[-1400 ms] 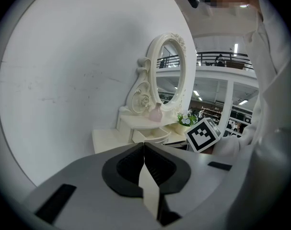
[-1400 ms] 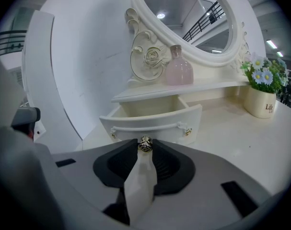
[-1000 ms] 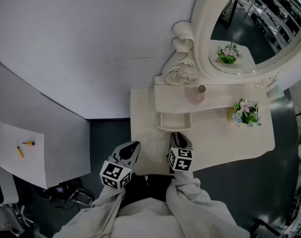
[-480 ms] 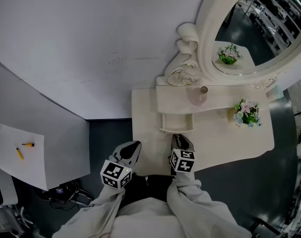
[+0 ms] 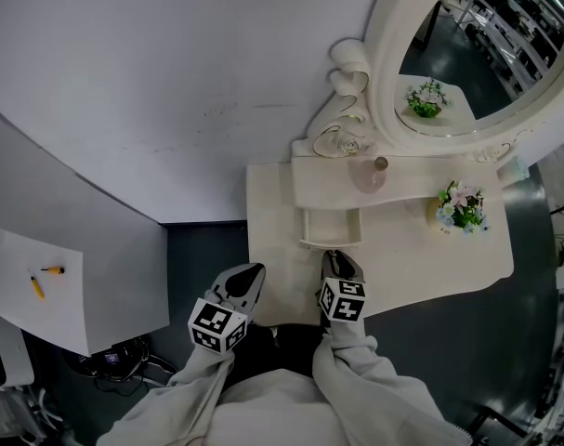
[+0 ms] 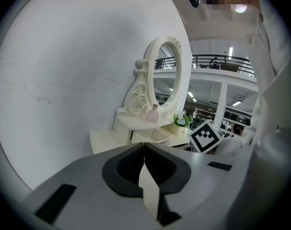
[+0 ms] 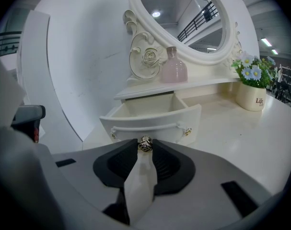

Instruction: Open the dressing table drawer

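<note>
Smooth cream paint, one bright metal knob (image 7: 145,144).
The drawer (image 7: 155,121) and carved mirror frame (image 7: 144,56) look satin-smooth, painted cream; the pink bottle (image 7: 173,67) is frosted and matt; the right gripper (image 7: 145,147) is matt grey plastic with black ribbed pads (image 7: 168,165); the sleeves (image 5: 365,388) are pale cloth.

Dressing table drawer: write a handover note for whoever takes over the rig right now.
Left claw: shut, empty, clear of the drawer.
Right claw: shut on the drawer knob.
Drawer: pulled out from under the shelf of the dressing table, inside in view.
Done: the drawer is open.
Left: probably only to let go of the knob and draw the right claw back.
</note>
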